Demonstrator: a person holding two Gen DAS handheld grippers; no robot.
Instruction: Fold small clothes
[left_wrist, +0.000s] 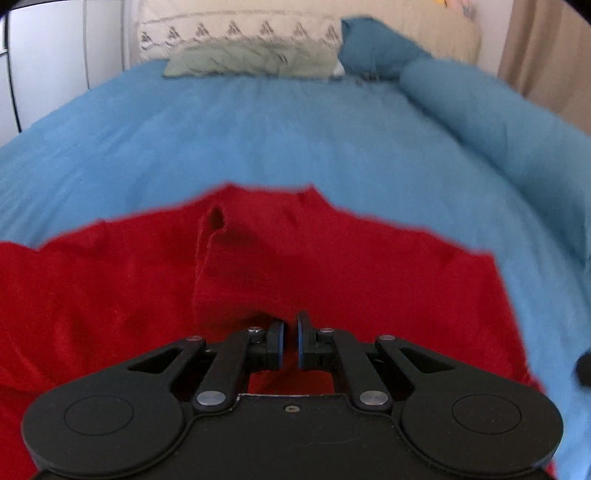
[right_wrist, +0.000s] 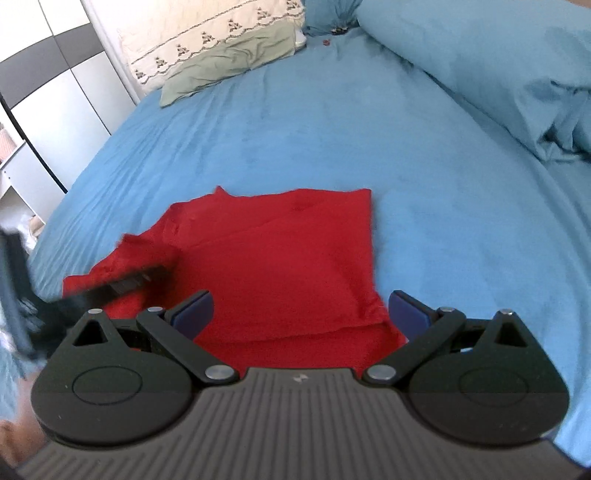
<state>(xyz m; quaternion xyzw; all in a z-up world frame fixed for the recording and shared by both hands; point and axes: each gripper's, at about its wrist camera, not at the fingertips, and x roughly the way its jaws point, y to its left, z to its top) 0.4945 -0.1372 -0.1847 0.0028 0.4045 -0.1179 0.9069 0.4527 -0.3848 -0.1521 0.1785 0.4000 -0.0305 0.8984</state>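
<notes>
Nearest in the left wrist view is the left gripper (left_wrist: 290, 332), black w/ blue pads; its jaws are almost together, only a thin slit between them, and a raised fold of the red garment (left_wrist: 332, 266) stands right at the tips. If the pads really pinch the cloth I cannot tell, the tips hide that spot. The garment lies spread on the blue bed sheet (left_wrist: 258, 140), near edge of the bed, approx. in the middle left to right. In the right wrist view the right gripper (right_wrist: 301, 308) has its jaws wide, nothing between the pads; it hangs over the near edge of the garment (right_wrist: 280, 258), which here looks partly folded, w/ a straight right side and one layer lying over another. The left gripper (right_wrist: 122, 284) shows there as a dark blur on the garment's left part. Far away at the head of the bed lie a green pillow (right_wrist: 229, 62) and a cream embroidered pillow (right_wrist: 207, 33); a rolled blue duvet (right_wrist: 480, 66) runs along the right side.
</notes>
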